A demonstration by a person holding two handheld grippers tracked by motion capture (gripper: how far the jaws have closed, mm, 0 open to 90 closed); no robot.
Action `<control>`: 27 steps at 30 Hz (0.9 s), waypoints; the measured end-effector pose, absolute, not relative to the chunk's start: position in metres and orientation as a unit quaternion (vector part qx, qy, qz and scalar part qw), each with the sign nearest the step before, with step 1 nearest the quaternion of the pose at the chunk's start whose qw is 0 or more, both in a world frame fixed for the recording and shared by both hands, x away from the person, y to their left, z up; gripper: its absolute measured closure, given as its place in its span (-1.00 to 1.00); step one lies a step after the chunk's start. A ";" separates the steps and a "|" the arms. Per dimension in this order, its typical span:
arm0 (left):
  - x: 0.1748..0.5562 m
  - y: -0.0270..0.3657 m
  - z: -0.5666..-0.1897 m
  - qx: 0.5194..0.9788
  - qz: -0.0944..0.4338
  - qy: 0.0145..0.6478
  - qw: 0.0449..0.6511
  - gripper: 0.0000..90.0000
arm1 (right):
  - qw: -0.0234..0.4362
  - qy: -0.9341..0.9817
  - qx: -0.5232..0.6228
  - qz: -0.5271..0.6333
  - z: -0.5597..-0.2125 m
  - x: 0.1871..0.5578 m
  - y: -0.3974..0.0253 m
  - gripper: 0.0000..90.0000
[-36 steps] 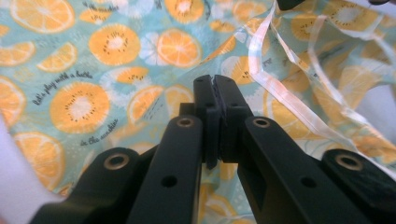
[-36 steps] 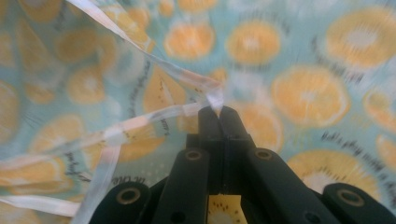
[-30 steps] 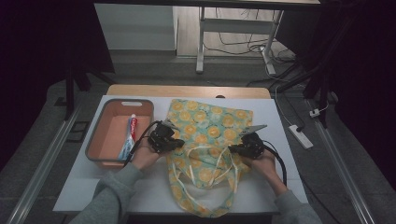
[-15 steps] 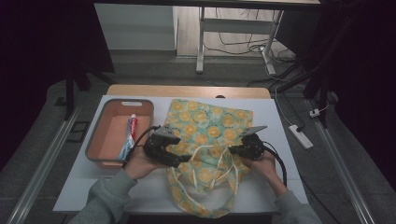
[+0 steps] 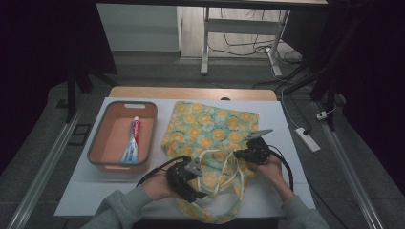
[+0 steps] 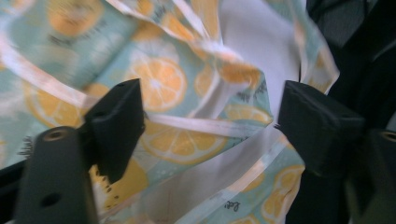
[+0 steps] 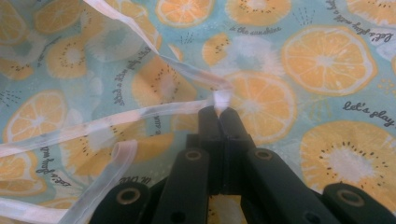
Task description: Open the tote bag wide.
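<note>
Right gripper [image 7: 218, 111] pinches the bag [image 7: 289, 70] strap [image 7: 223, 97] at its tips.

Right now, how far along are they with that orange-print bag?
Early on. The bag lies flat on the table. The right hand-held gripper is shut on its white rim; the left hand-held gripper is open around the opposite edge. Probably left: opening it and loading the toothpaste from the tray.
</note>
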State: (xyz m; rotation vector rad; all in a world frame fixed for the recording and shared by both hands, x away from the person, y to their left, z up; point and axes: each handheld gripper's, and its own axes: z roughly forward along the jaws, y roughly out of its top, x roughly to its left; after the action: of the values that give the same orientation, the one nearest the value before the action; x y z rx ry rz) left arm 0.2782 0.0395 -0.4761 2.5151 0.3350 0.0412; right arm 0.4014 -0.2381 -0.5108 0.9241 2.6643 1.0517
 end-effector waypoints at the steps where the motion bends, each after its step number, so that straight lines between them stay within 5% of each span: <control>1: 0.277 0.038 -0.478 0.949 0.018 0.121 0.290 -0.42 | 0.065 0.884 0.306 0.348 -0.511 0.401 -0.238 0.98; 14: 0.260 0.015 -0.504 0.965 0.002 0.062 0.255 -0.42 | 0.063 0.884 0.307 0.347 -0.512 0.401 -0.240 0.98; 20: 0.258 0.010 -0.510 0.968 0.014 0.066 0.244 0.03 | 0.063 0.884 0.308 0.346 -0.512 0.401 -0.240 0.98; 27: 0.262 0.014 -0.511 0.966 -0.012 0.071 0.249 0.84 | 0.065 0.882 0.310 0.349 -0.511 0.401 -0.243 0.98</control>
State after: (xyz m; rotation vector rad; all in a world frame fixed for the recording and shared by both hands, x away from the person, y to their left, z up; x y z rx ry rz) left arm 0.2616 0.0138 -0.5108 2.6302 0.1939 -0.0328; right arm 0.4008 -0.2425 -0.5111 0.9357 2.6632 1.0522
